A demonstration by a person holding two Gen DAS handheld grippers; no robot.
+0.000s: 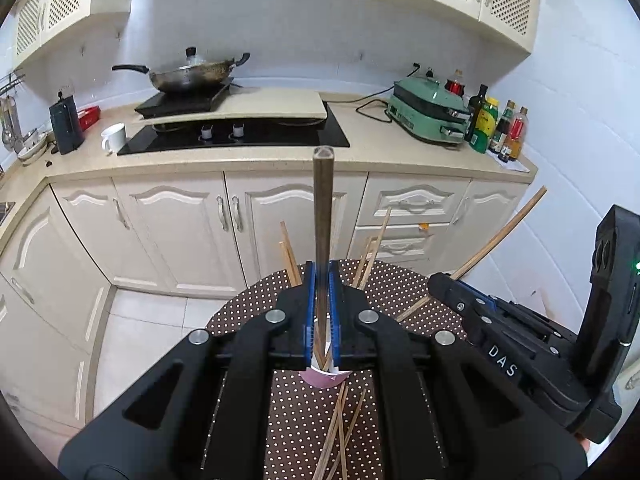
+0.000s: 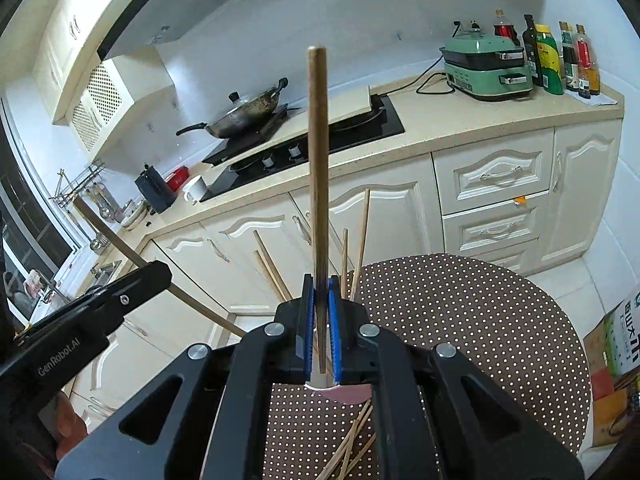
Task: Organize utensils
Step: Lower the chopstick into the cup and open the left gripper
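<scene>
two chopsticks up: we see the left gripper (image 1: 323,280) clamping one (image 1: 322,216), the right gripper (image 2: 320,292) clamping another (image 2: 318,168), above the cup (image 2: 320,376).

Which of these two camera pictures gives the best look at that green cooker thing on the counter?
The right wrist view. The green cooker appears there larger and sharper, with its front, handles and power cord clear. The left wrist view shows the same cooker smaller, farther toward the edge, though still whole, beside the bottles.
</scene>
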